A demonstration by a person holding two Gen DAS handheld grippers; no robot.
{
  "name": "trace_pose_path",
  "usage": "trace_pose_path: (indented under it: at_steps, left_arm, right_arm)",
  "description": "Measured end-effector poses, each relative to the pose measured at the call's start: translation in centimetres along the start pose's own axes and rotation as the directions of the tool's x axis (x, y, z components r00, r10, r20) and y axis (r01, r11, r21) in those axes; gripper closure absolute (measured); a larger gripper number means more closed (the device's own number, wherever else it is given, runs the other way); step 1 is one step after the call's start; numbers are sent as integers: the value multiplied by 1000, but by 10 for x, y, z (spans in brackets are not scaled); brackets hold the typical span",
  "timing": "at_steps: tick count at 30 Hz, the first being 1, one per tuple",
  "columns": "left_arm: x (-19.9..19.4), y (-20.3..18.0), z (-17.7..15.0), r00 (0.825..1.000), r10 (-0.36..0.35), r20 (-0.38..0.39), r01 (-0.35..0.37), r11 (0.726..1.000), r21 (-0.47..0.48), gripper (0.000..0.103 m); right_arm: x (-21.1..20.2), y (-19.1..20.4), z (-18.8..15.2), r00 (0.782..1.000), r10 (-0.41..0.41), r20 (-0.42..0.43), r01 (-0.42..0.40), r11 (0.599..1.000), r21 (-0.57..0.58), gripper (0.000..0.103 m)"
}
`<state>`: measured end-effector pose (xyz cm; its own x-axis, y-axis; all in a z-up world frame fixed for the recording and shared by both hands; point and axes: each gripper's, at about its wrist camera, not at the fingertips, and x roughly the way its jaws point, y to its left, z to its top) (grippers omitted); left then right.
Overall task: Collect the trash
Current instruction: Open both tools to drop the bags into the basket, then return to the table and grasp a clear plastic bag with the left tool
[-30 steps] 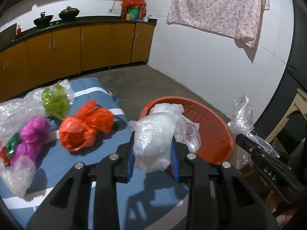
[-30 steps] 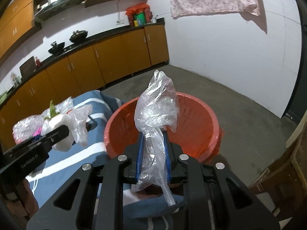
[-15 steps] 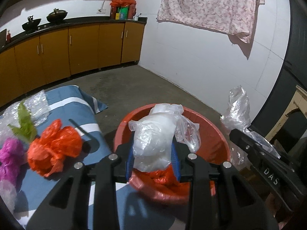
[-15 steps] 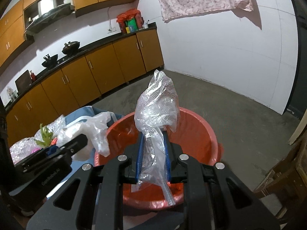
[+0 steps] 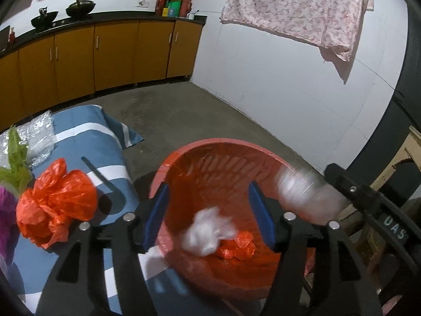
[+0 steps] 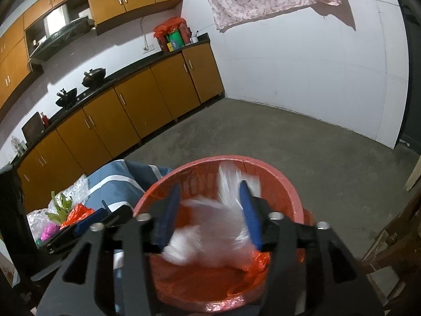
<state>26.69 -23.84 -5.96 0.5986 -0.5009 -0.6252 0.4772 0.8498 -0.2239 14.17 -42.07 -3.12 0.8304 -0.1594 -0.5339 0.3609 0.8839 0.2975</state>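
Note:
Over the red plastic basket (image 5: pixel 210 142) my left gripper (image 5: pixel 208 192) has its jaws opening, with nothing between them. A white plastic bag (image 5: pixel 208 233) lies inside the basket on an orange bag (image 5: pixel 236 246). My right gripper (image 6: pixel 209 188) hangs over the same basket (image 6: pixel 263 163), its jaws also opening. A clear plastic wrap (image 6: pixel 210 234), blurred, drops between the blue pads without being pressed. The same wrap shows as a blur (image 5: pixel 302 192) beside the right gripper (image 5: pixel 368 205) in the left wrist view. The left gripper's fingers (image 6: pixel 86 226) show at the left of the right wrist view.
Left of the basket, a blue striped cloth (image 5: pixel 86 137) holds an orange bag (image 5: pixel 56 202), green plastic (image 5: pixel 15 163), bubble wrap (image 5: pixel 36 137) and a purple bag (image 5: pixel 5 210). Yellow cabinets (image 5: pixel 118 52) line the far wall. Wooden furniture (image 6: pixel 389 250) stands at the right.
Both grippers moved over the basket and opened. The white bag left the left jaws and lies in the basket. The clear wrap slipped out of the right jaws and is falling.

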Motion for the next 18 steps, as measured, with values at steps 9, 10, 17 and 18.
trace_pose_path:
  at_steps: [9, 10, 17, 18]
  left_arm:
    - [-45, 27, -18, 993, 100, 66, -99, 995, -8, 19]
    - [-52, 30, -21, 991, 111, 71, -110, 994, -9, 18]
    - [-96, 54, -41, 976, 192, 105, -190, 981, -23, 15]
    - [-104, 59, -44, 972, 205, 112, -203, 979, -25, 15]
  right_arm:
    - [-17, 7, -14, 998, -53, 17, 54, 998, -43, 23]
    - [-18, 9, -15, 998, -54, 17, 55, 997, -49, 22]
    - [-26, 36, -22, 1000, -26, 7, 27, 996, -89, 19]
    - [-28, 40, -23, 1000, -20, 5, 20, 995, -97, 19]
